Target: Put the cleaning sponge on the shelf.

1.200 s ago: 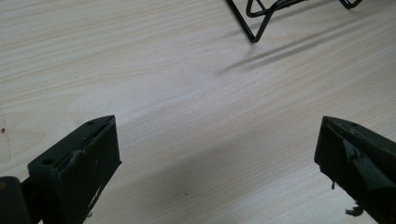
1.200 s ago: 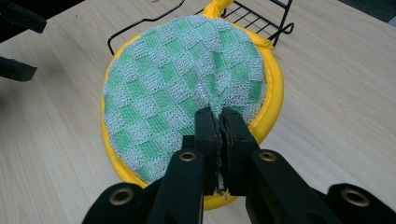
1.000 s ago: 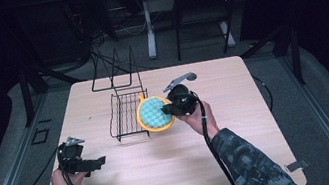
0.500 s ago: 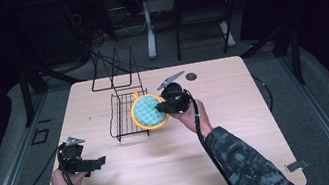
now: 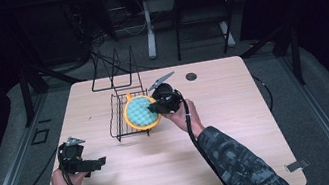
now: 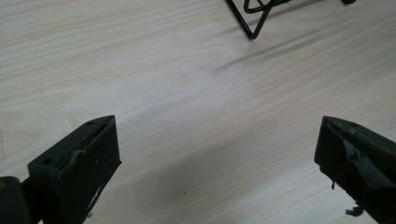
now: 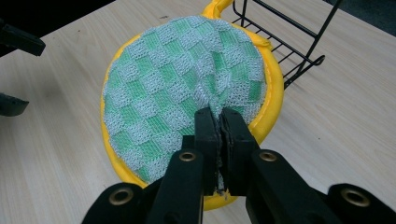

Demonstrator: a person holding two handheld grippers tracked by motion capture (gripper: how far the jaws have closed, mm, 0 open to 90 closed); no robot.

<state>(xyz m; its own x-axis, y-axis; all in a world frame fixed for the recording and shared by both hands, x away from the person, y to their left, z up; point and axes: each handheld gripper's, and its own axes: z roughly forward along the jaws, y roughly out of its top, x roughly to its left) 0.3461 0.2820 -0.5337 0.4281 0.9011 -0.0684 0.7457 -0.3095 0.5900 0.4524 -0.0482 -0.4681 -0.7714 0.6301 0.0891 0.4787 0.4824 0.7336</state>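
Note:
A round scrubbing pad (image 5: 141,112) with a green-and-white chequered mesh face (image 7: 182,84) and a yellow rim hangs over the near part of a black wire rack (image 5: 120,111). My right gripper (image 5: 156,107) is shut on the pad's mesh near its edge (image 7: 219,119), jaws pinched together on the fabric. My left gripper (image 5: 94,162) rests low at the table's near left, held by a hand. In the left gripper view its jaws stand wide apart (image 6: 217,158) over bare wood, with nothing between them.
The light wooden table (image 5: 239,125) has a small dark round hole (image 5: 191,76) near its far edge. A foot of the black wire rack (image 6: 254,18) shows ahead of the left gripper. Chairs and desk legs stand in the dark beyond the table.
My right gripper has carried the pad leftward and slightly nearer, from beside the rack to over its near right part. The left gripper has stayed put.

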